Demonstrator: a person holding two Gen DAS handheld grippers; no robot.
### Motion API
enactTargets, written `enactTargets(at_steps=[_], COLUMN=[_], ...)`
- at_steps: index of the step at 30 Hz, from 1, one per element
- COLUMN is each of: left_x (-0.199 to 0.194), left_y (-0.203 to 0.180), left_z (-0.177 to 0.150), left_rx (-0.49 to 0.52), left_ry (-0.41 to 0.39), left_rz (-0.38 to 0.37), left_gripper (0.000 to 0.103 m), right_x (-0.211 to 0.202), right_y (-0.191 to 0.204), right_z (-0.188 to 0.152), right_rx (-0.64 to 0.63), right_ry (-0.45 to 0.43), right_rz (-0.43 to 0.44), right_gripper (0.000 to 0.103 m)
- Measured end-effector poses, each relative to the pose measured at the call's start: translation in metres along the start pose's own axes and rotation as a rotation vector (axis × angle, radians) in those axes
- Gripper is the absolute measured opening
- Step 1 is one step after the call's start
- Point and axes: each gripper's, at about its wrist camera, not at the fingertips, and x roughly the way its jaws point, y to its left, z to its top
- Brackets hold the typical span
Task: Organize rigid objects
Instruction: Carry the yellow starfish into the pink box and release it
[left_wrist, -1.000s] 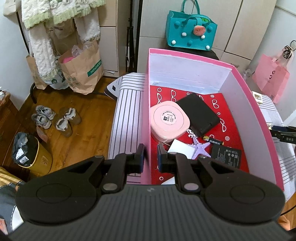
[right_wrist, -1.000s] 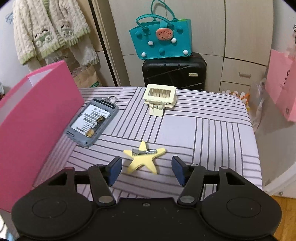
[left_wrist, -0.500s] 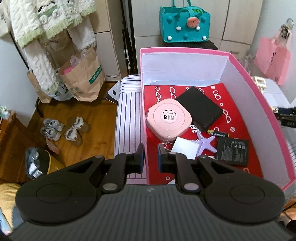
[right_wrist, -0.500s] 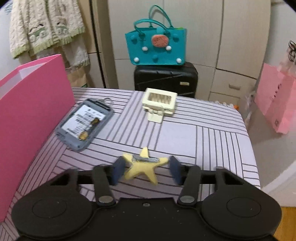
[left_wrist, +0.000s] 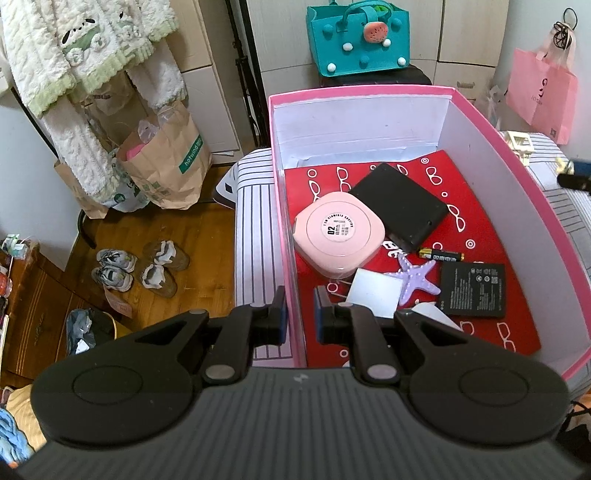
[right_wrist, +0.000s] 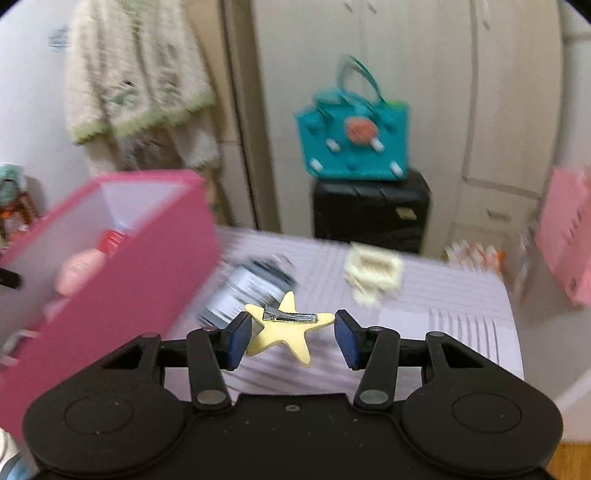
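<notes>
The left gripper (left_wrist: 298, 310) is pinching the pink box's (left_wrist: 286, 221) near wall while the right gripper (right_wrist: 293, 338) is holding the yellow star clip (right_wrist: 286, 330) over open striped cloth (right_wrist: 461, 332).

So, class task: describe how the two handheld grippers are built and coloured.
Both the left gripper and right gripper are matte black plastic, with two round-lobed bodies, silver pivot rivets and blue pads on the fingers. The left body is ribbed; the right is smooth.

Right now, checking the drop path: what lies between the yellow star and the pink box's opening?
Only the pink box's near wall, right wrist view; yellow star held.
</notes>
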Motion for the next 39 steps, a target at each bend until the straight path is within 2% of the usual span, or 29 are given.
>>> enactTargets(at_steps=[5, 9, 12, 19, 26, 32, 39], left_x=[0.0, 0.0, 0.0, 0.0, -0.002, -0.002, -0.002], left_y=[0.004, 0.005, 0.006, 0.013, 0.014, 0.017, 0.016], left_z=[0.0, -0.001, -0.001, -0.002, -0.003, -0.002, -0.003], left_rx=[-0.015, -0.019, -0.021, -0.036, -0.035, -0.057, -0.069], left_ry=[-0.002, -0.004, -0.004, -0.011, -0.023, -0.02, -0.025], left_rz=[-0.019, -0.026, -0.033, -0.063, -0.072, -0.084, -0.08], left_gripper=[0.013, 0.013, 0.013, 0.013, 0.013, 0.013, 0.013], right_x=[-0.018, -0.009, 0.01, 0.068, 0.093, 0.091, 0.046], right_y=[0.053, 0.087, 0.107, 0.132, 0.14, 0.133, 0.099], right_z=[0.031, 0.05, 0.06, 0.073, 0.068, 0.066, 0.076], right_rx=[-0.198, -0.307, -0.382, -0.526, -0.614, -0.568, -0.341], right_ry=[-0.065, -0.053, -0.021, 0.091, 0.157, 0.157, 0.072], right_rz=[0.074, 0.158, 0.182, 0.143, 0.094, 0.114, 0.233], right_gripper=[0.055, 0.055, 0.055, 0.055, 0.055, 0.055, 0.059])
